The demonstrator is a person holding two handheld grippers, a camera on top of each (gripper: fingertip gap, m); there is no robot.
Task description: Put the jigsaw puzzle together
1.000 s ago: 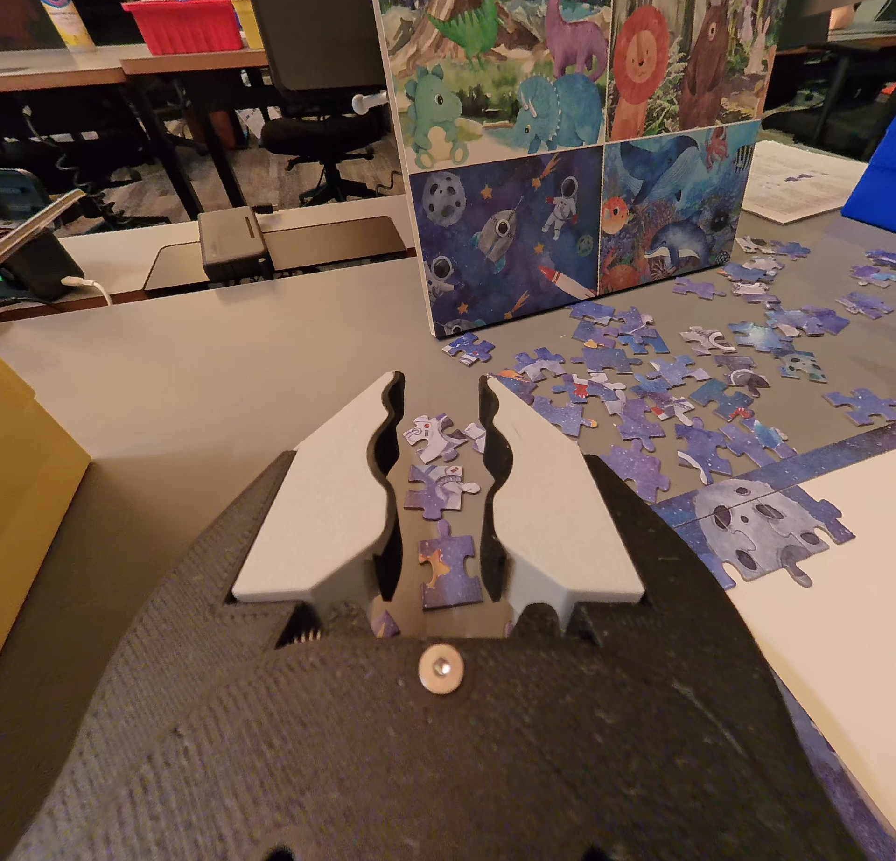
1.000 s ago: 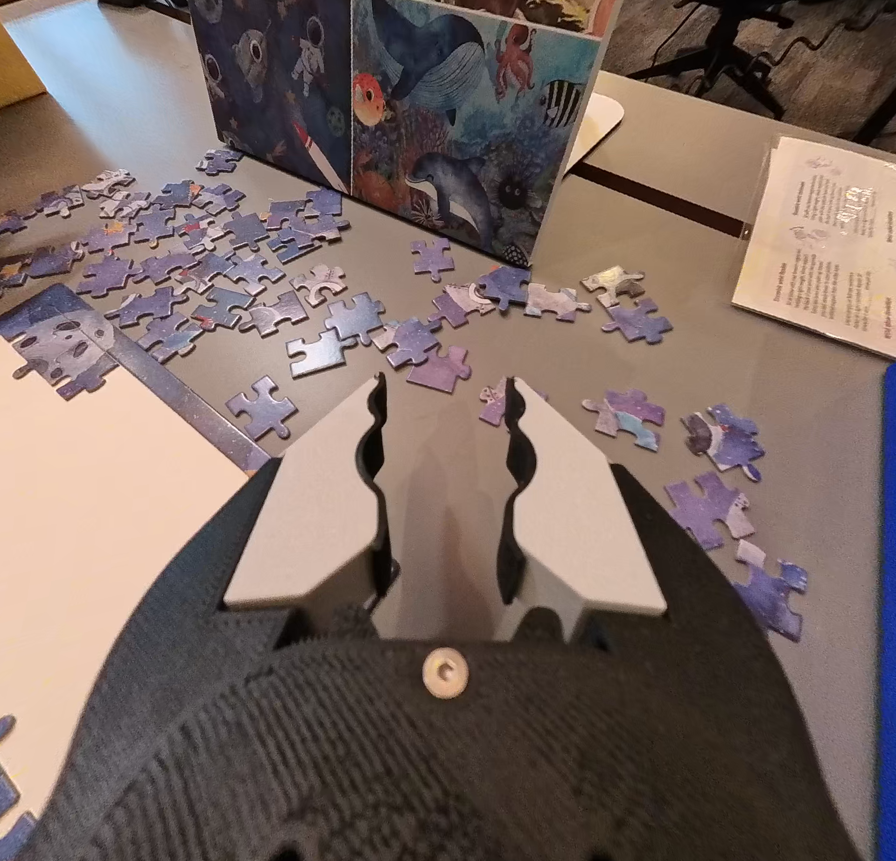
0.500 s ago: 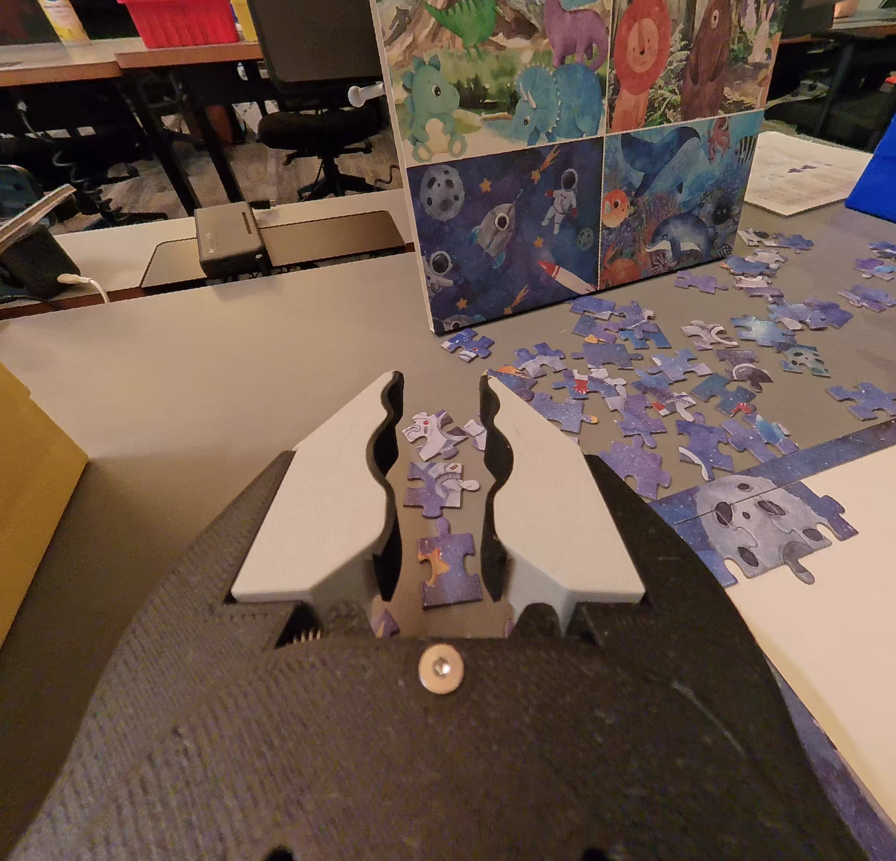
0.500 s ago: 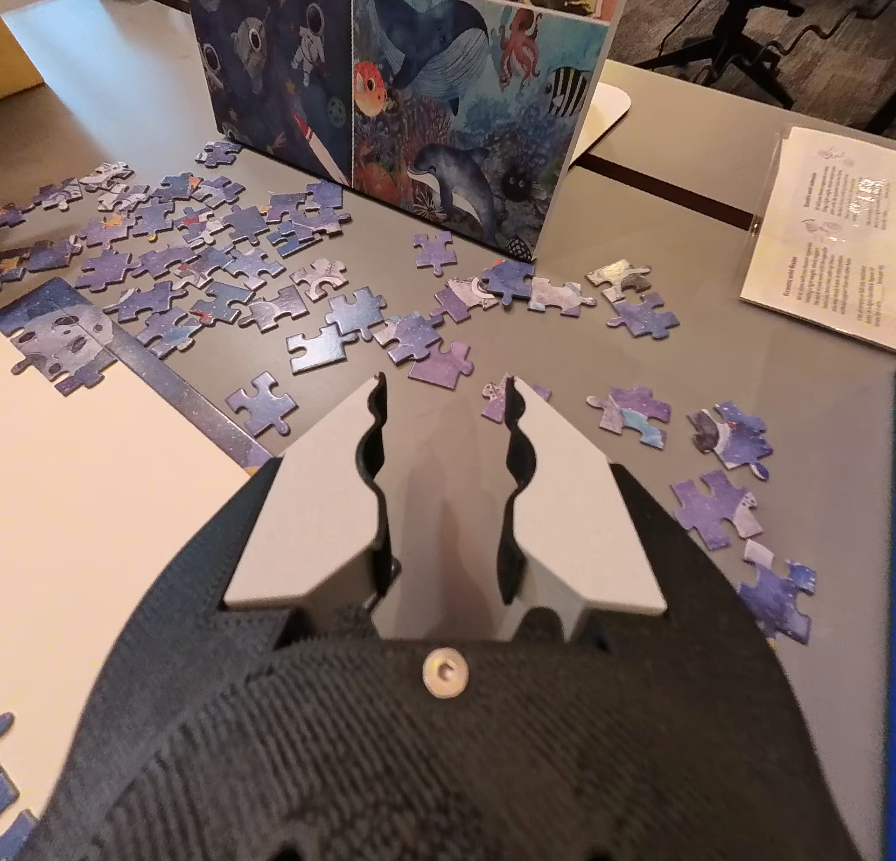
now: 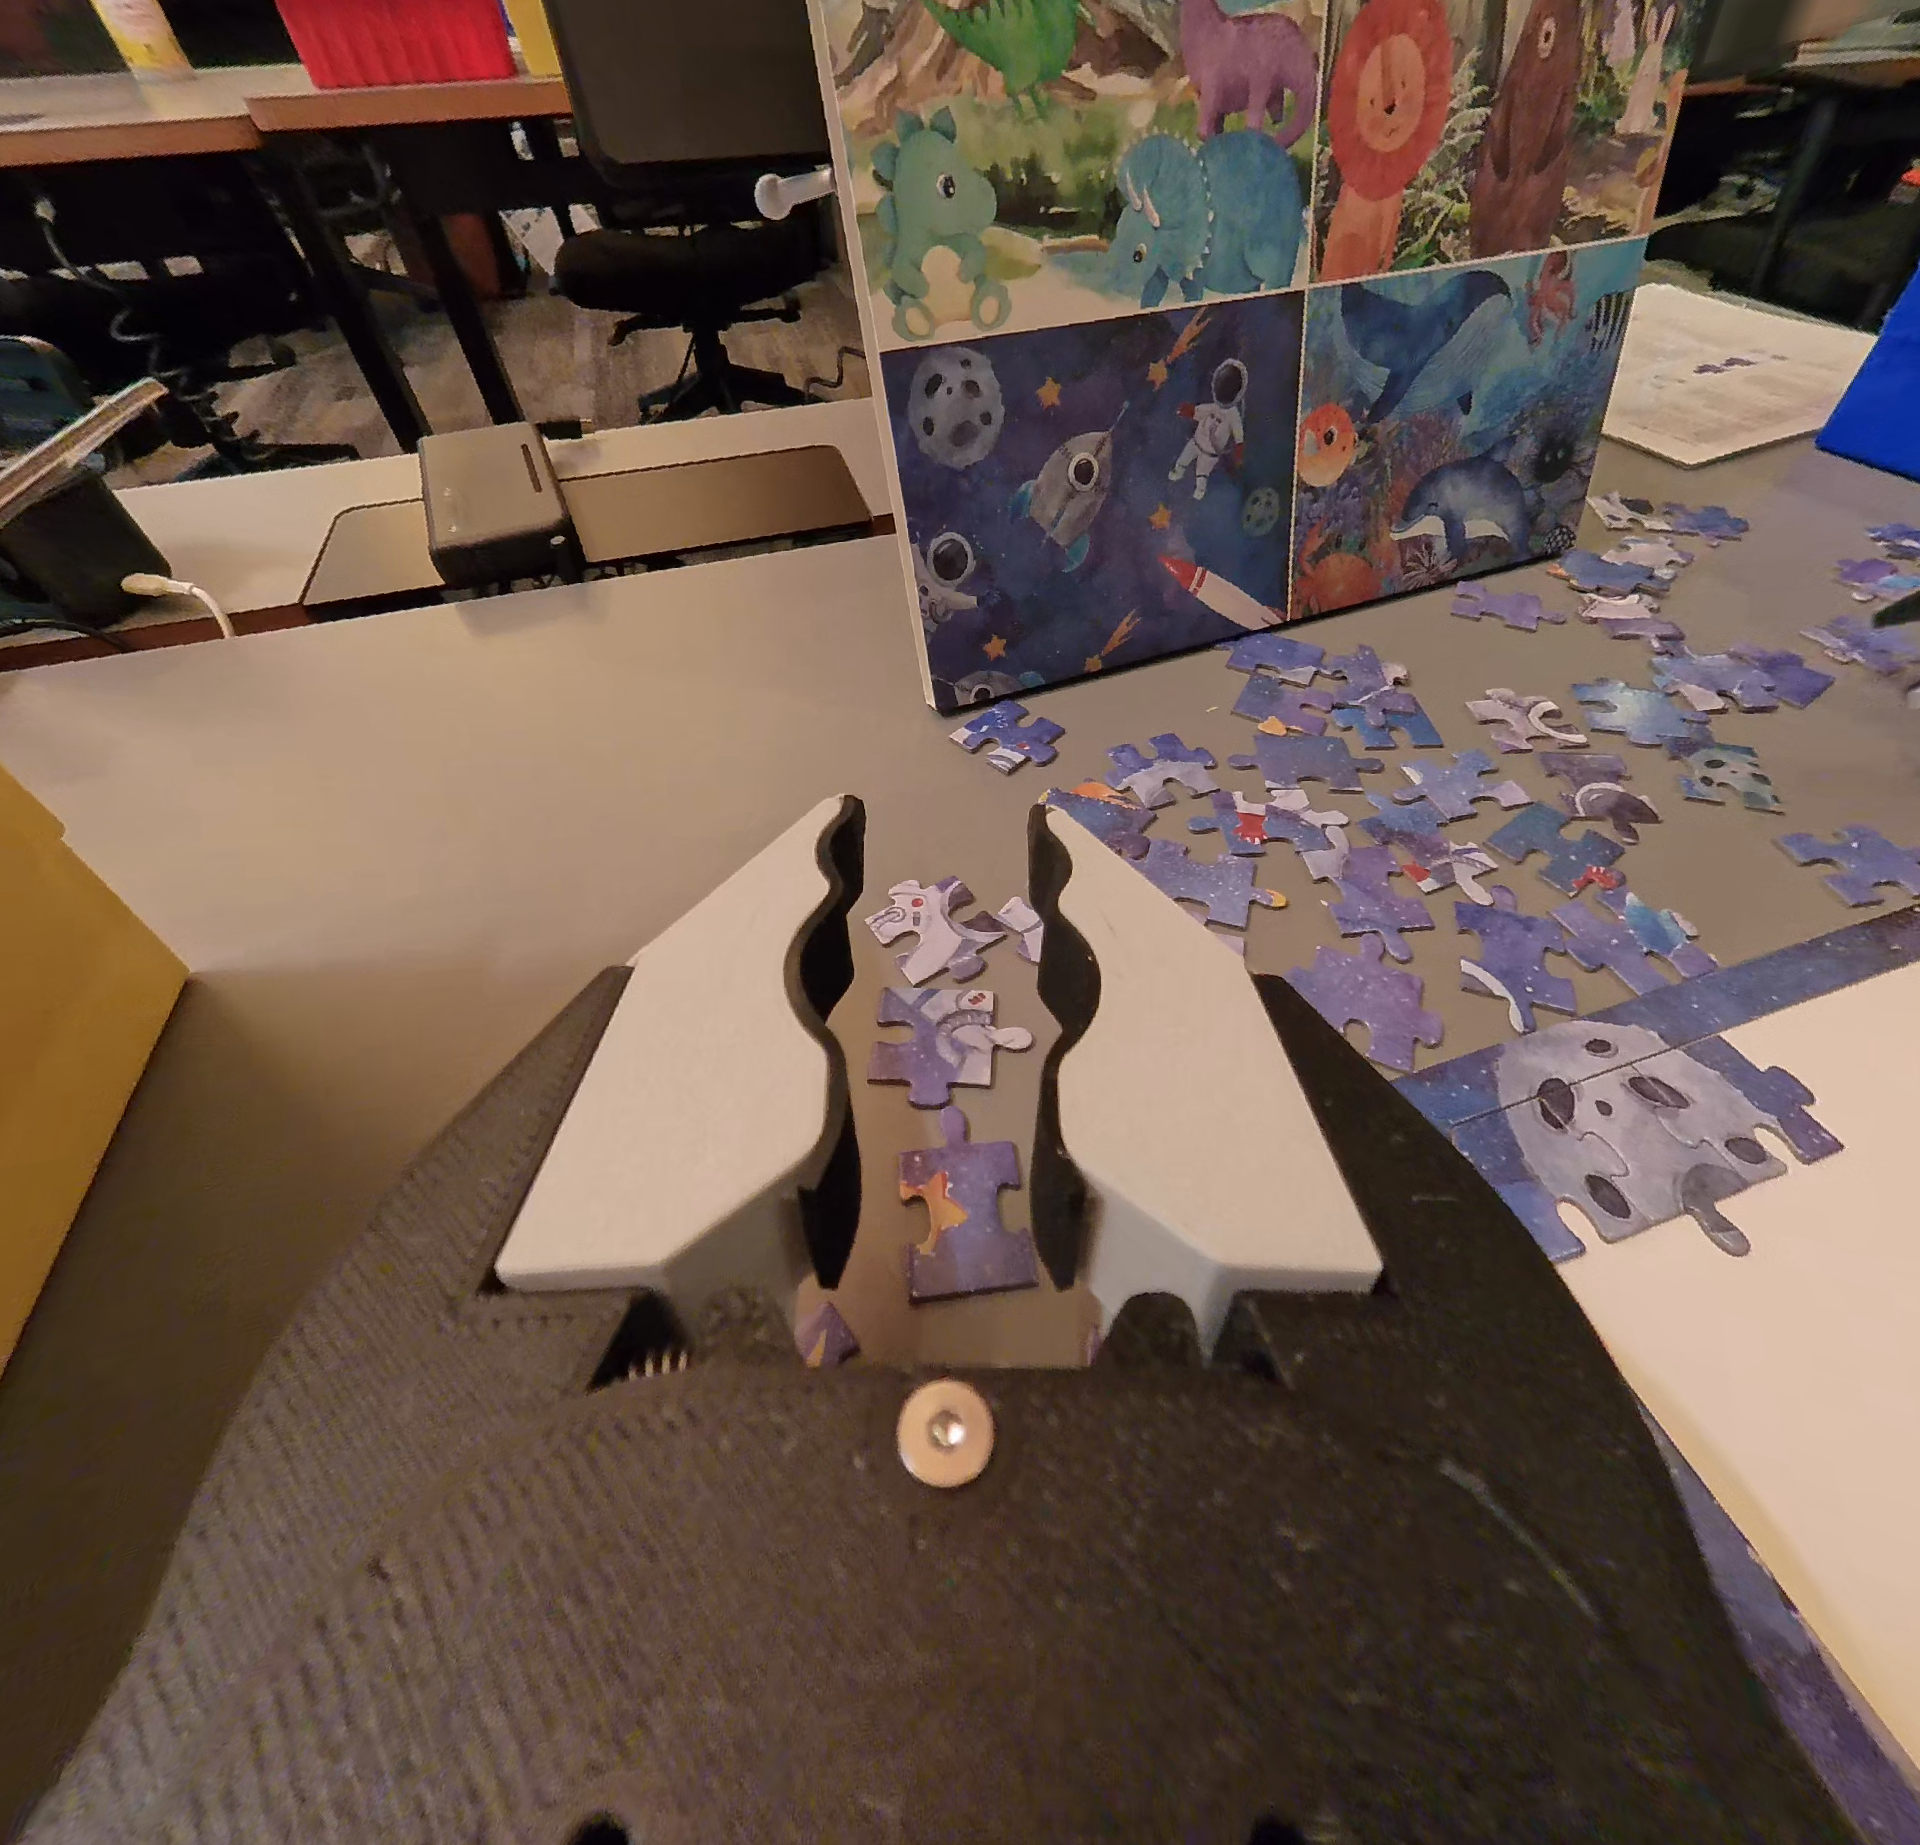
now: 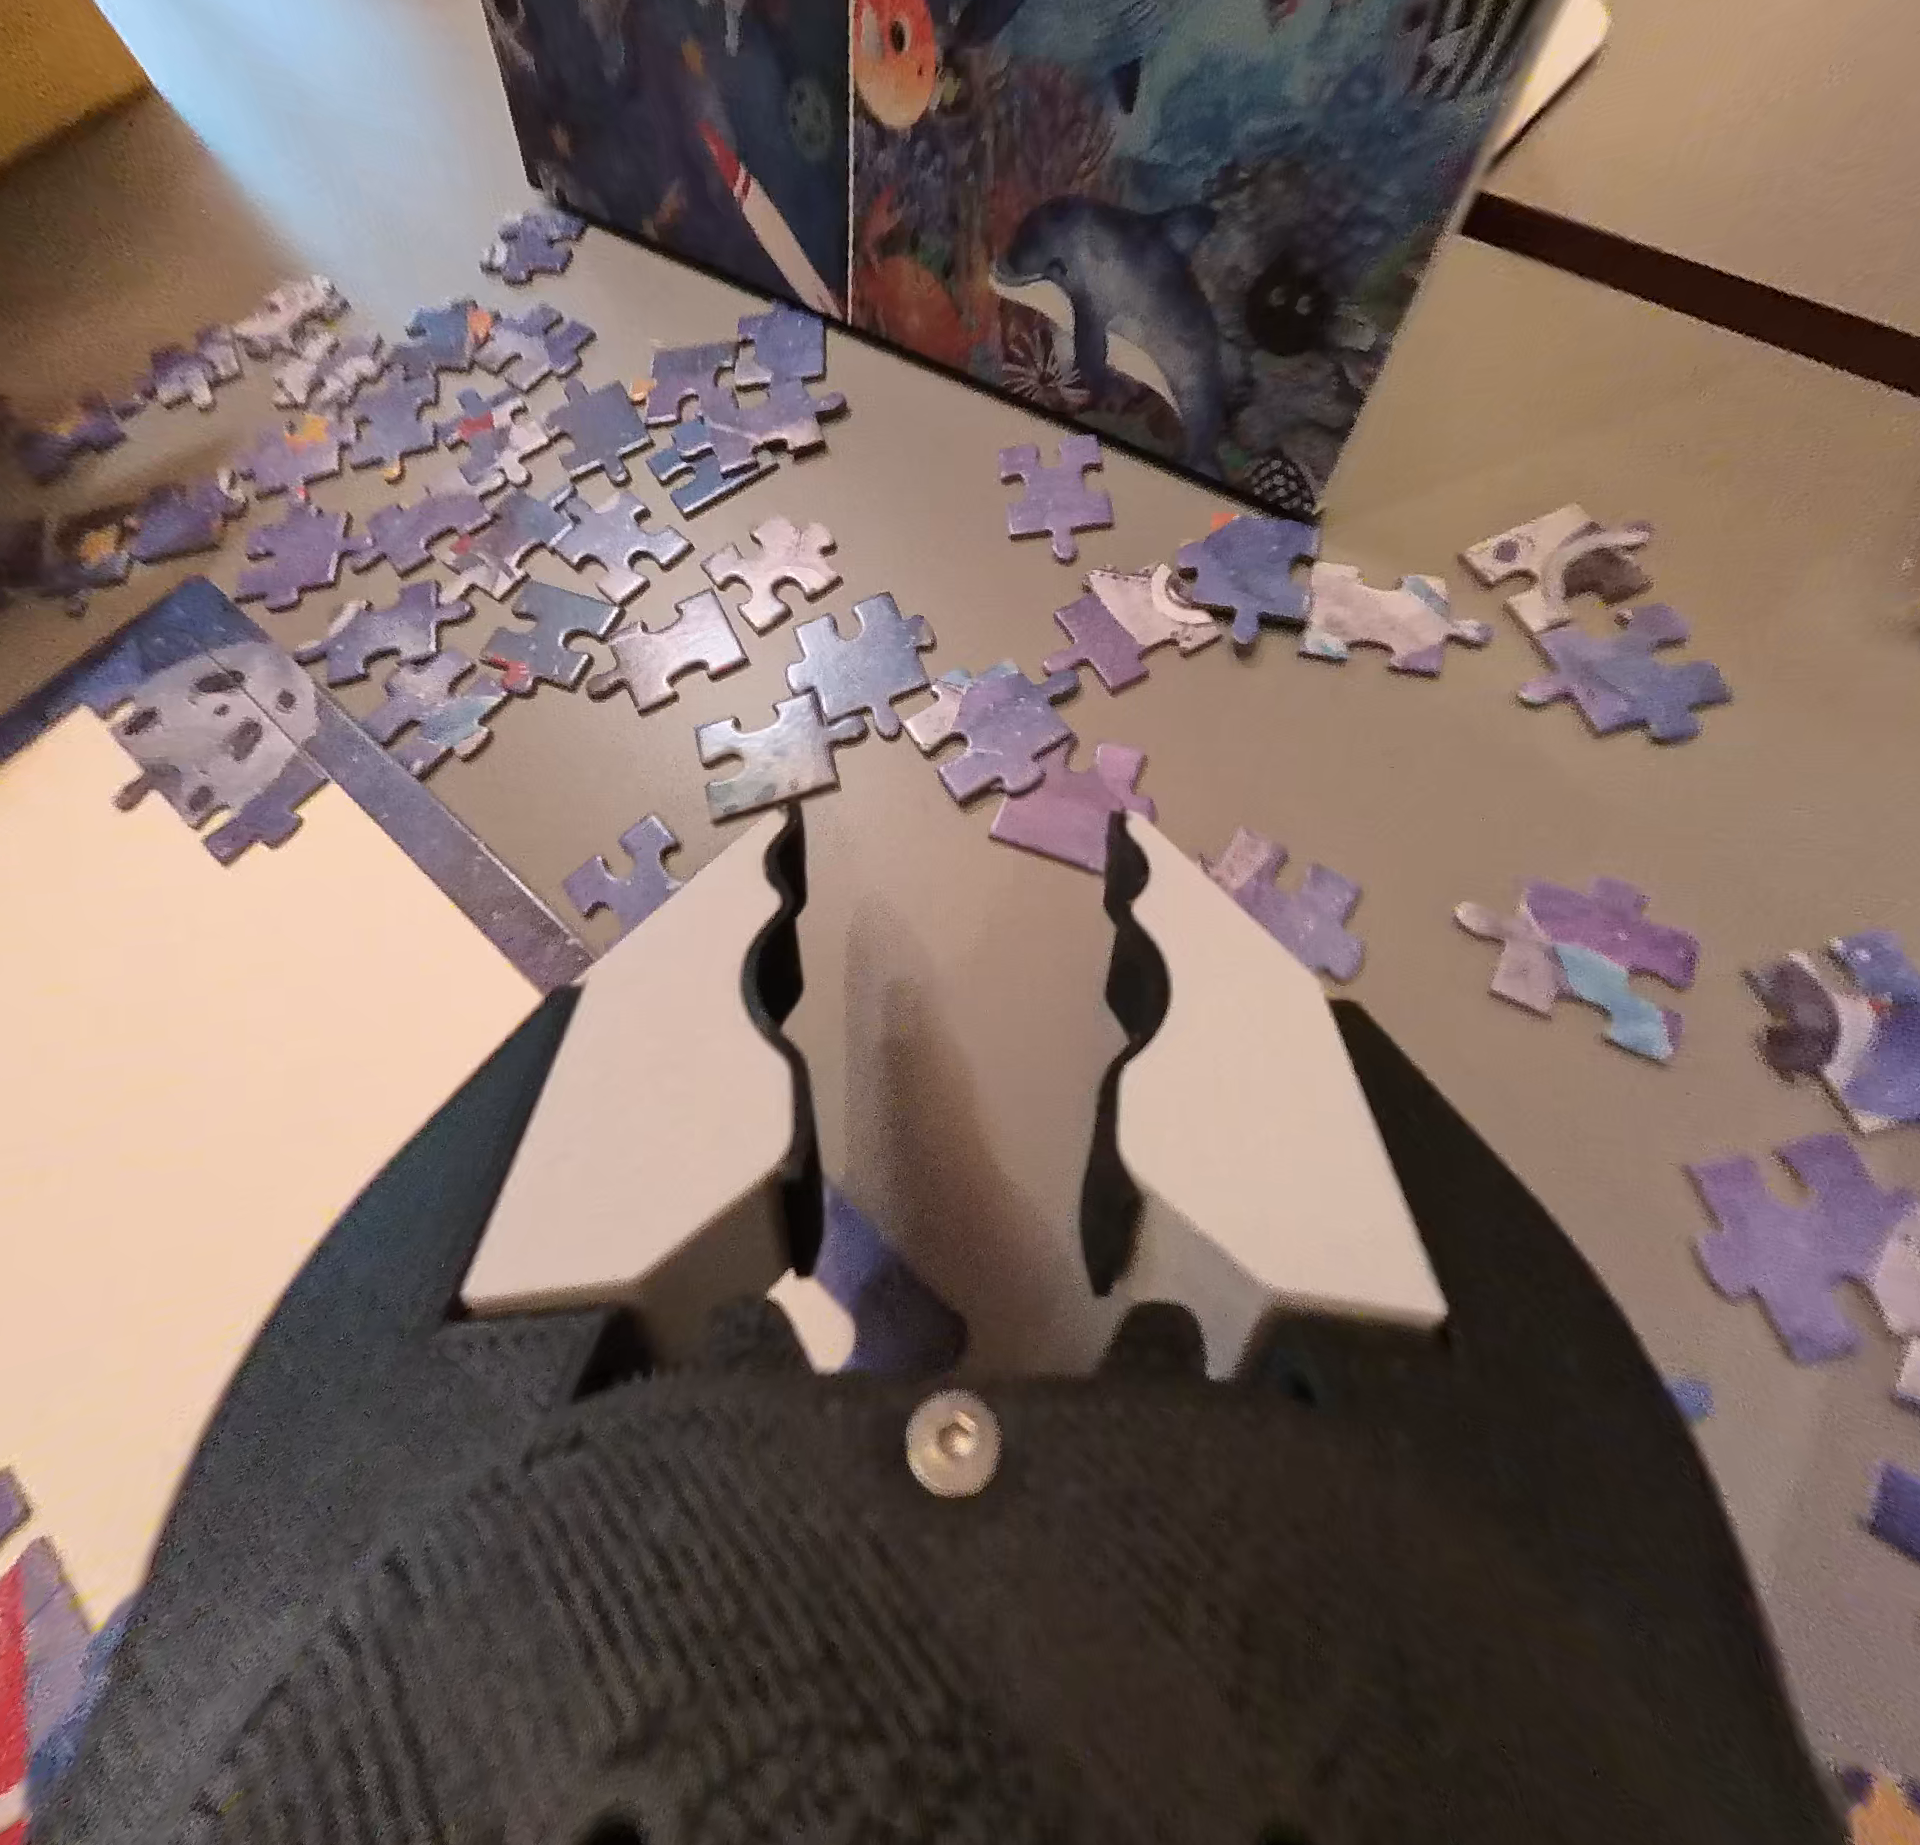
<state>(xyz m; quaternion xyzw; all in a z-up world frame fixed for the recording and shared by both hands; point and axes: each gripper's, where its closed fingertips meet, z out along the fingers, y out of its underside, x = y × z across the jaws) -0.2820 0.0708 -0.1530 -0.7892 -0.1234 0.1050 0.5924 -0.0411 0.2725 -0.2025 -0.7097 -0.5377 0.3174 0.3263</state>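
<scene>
My left gripper [image 5: 945, 813] is open and holds nothing. It hovers over the grey table [image 5: 468, 808]. Three loose puzzle pieces lie on the table under the gap between its fingers: a white astronaut piece [image 5: 925, 928], a purple piece [image 5: 935, 1047] and a purple piece with orange [image 5: 961, 1213]. My right gripper [image 6: 956, 821] is open wide and empty over bare table. A dark blue piece [image 6: 769, 756] lies just past its left fingertip. A light purple piece [image 6: 1070, 808] lies by its right fingertip. Many blue and purple pieces [image 5: 1455, 787] are scattered in front of the upright picture box [image 5: 1247, 341].
A white board [image 5: 1766, 1380] carries a joined moon section [image 5: 1621, 1099], which also shows in the right wrist view [image 6: 208, 715]. A yellow object [image 5: 62, 1016] is at the left. A black device [image 5: 488, 507], an office chair [image 5: 686, 133] and a paper sheet [image 5: 1714, 382] lie beyond. There is about 35 cm between the tips of the two grippers.
My right gripper has moved forward, closer to the scattered pieces and the box, and its jaws have opened wider. My left gripper has barely moved and stays open.
</scene>
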